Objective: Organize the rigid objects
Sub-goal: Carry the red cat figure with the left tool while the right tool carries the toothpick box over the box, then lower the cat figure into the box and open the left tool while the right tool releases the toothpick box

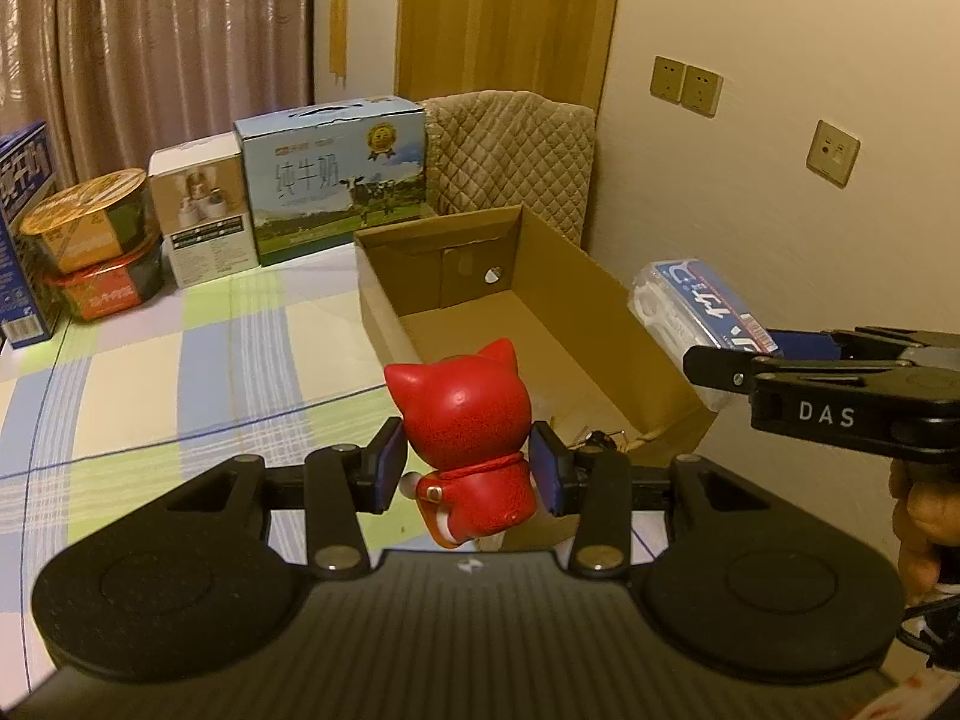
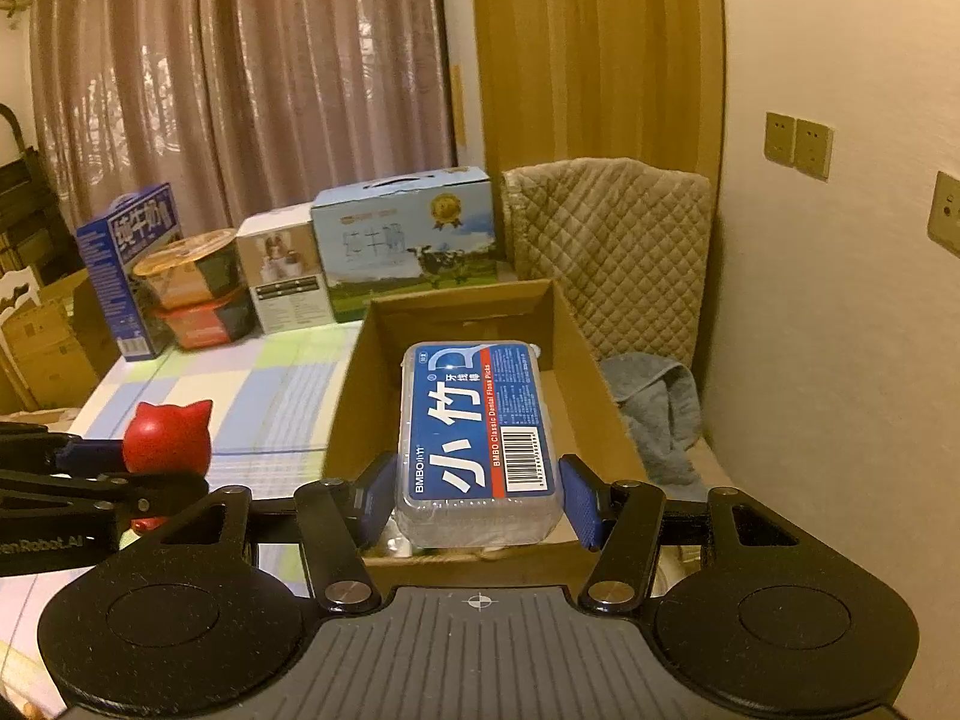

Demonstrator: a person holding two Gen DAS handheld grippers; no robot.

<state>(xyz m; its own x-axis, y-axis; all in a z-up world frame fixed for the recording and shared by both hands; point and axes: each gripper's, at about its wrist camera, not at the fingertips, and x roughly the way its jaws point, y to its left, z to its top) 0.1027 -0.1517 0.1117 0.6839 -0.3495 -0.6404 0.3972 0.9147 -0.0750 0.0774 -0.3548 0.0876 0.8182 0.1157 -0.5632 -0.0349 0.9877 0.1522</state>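
Observation:
My left gripper (image 1: 469,468) is shut on a red cat figurine (image 1: 471,420) and holds it above the checked tablecloth, just left of the open cardboard box (image 1: 540,324). My right gripper (image 2: 480,492) is shut on a blue-labelled dental floss pick box (image 2: 477,438) and holds it over the near end of the cardboard box (image 2: 354,396). In the left wrist view the floss box (image 1: 696,306) and the right gripper (image 1: 744,360) show at the right, above the box's right wall. In the right wrist view the figurine (image 2: 168,435) shows at the left.
Milk cartons (image 1: 336,174), a white carton (image 1: 201,216) and stacked noodle bowls (image 1: 96,240) line the table's far edge. A quilted chair back (image 1: 516,150) stands behind the box. A grey towel (image 2: 660,408) lies right of the box by the wall.

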